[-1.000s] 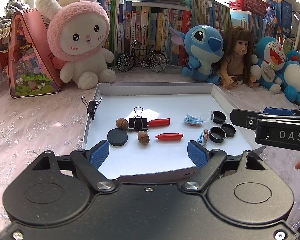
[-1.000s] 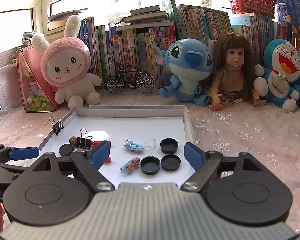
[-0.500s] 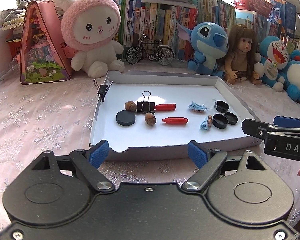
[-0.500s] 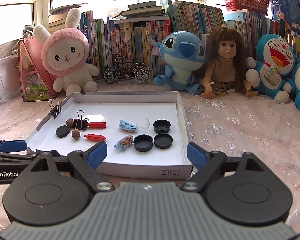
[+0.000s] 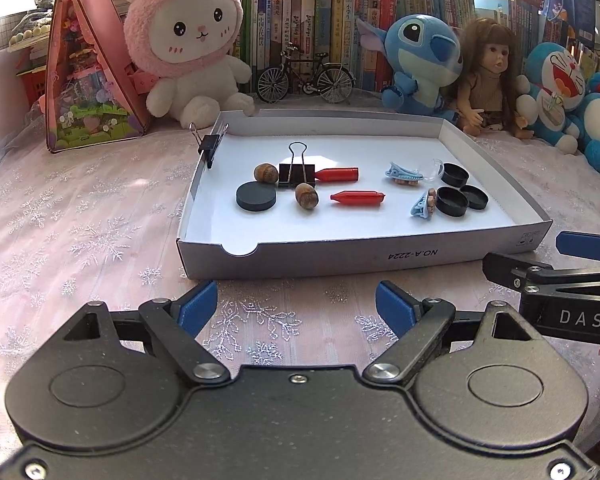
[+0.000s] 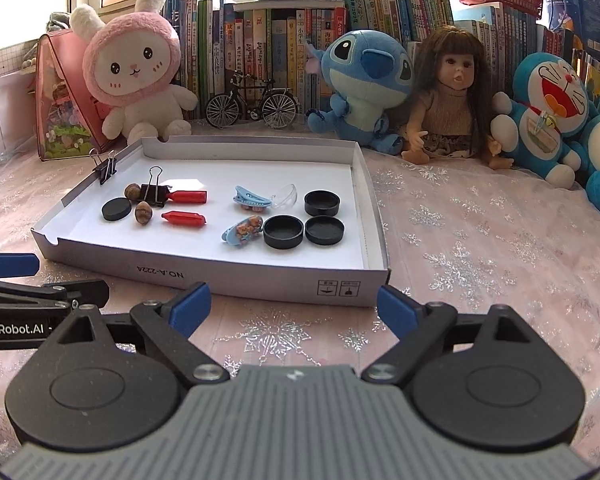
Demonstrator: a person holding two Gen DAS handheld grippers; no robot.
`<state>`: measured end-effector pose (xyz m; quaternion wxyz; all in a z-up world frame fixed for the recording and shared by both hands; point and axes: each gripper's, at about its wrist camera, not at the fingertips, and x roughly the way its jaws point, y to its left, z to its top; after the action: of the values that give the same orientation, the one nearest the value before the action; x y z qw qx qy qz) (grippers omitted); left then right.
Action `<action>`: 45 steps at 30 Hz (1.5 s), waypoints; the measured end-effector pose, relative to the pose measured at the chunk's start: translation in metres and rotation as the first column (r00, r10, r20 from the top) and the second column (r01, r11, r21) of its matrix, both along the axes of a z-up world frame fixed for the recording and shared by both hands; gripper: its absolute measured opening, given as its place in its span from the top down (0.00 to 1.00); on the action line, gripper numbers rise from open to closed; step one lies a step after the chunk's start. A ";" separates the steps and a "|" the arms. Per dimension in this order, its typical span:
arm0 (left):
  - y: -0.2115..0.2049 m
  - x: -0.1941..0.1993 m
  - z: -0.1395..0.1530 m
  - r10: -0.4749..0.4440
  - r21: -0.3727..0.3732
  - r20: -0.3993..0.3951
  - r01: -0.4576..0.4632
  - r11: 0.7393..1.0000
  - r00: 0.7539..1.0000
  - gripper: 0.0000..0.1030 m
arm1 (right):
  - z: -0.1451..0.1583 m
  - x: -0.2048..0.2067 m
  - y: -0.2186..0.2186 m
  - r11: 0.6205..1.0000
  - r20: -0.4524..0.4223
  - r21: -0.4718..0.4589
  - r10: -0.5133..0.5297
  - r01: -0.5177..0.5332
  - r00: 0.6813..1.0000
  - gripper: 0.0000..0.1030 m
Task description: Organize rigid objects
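A shallow white box tray (image 5: 340, 258) (image 6: 228, 276) holds small objects: a black disc (image 5: 256, 197), two acorns (image 5: 306, 196), a black binder clip (image 5: 296, 172), two red pieces (image 5: 357, 198), two blue hair clips (image 6: 242, 231), a clear dome (image 6: 284, 196) and three black lids (image 6: 283, 232). Another binder clip (image 5: 209, 145) grips the tray's left wall. My left gripper (image 5: 296, 308) is open and empty, in front of the tray. My right gripper (image 6: 294, 306) is open and empty, at the tray's front right corner.
Plush toys stand behind the tray: a pink rabbit (image 5: 188, 44), a blue Stitch (image 5: 420, 60), a doll (image 5: 488, 80) and Doraemon (image 5: 556, 84). A model bicycle (image 5: 304, 76) and a book row stand at the back. A pink triangular case (image 5: 88, 76) is at left.
Both grippers have pulled back from over the tray toward me. The tray now lies wholly ahead of the fingertips. Both stay open and empty.
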<state>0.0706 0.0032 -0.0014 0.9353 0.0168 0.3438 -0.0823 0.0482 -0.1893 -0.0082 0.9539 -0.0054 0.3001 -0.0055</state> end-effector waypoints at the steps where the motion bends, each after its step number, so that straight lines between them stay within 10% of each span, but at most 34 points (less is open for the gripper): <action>1: 0.000 0.001 -0.002 0.003 0.002 -0.007 -0.003 1.000 1.000 0.17 | -0.002 0.001 0.001 1.000 -0.006 -0.003 0.000 0.000 1.000 0.07; 17: 0.005 0.007 -0.019 0.044 0.021 -0.001 -0.044 0.999 0.999 0.00 | -0.025 0.006 0.002 1.000 -0.047 0.004 -0.002 0.003 0.999 0.00; 45: 0.006 0.002 -0.022 0.059 0.022 0.041 -0.060 0.998 0.997 0.00 | -0.028 0.005 0.001 1.000 -0.034 0.016 0.004 -0.004 0.999 0.00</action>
<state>0.0727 0.0090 -0.0239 0.9437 0.0192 0.3263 -0.0501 0.0532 -0.1884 -0.0362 0.9487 0.0013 0.3162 -0.0012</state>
